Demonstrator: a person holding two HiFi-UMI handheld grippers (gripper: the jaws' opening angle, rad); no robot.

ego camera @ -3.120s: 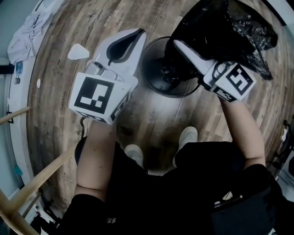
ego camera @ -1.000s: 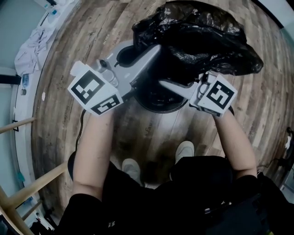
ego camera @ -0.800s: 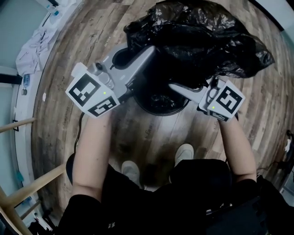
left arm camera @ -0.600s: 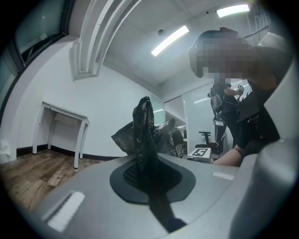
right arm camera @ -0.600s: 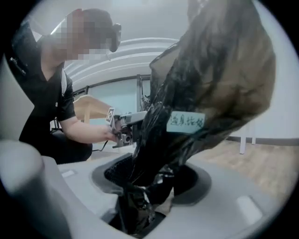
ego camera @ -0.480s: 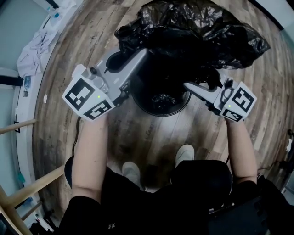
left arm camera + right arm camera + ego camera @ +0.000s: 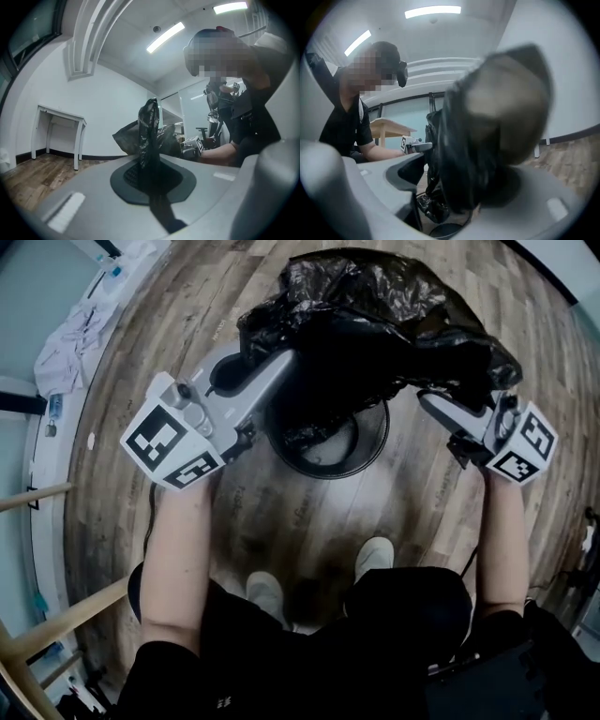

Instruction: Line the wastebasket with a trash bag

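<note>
Progress: trash bag (image 7: 375, 315) above wastebasket (image 7: 328, 474), our lining undone.
Left gripper (image 7: 281, 362): pinching bag.
Right gripper (image 7: 429, 401): just opened wide, bag loose between.

- Left tool (image 7: 151, 176): jaws closed together on a strip of black trash bag (image 7: 149, 124); the strip stands upright above them.
- More bag bunched behind.
- White table (image 7: 58, 121) by the wall, left; person's forearm (image 7: 219, 152), right.

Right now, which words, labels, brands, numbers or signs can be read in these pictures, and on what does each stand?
None can be read.
Left cube, on the left gripper: black-and-white squares only, no letters.
Right cube, on the right gripper: the same.
Trash bag, wastebasket: no print visible.
</note>
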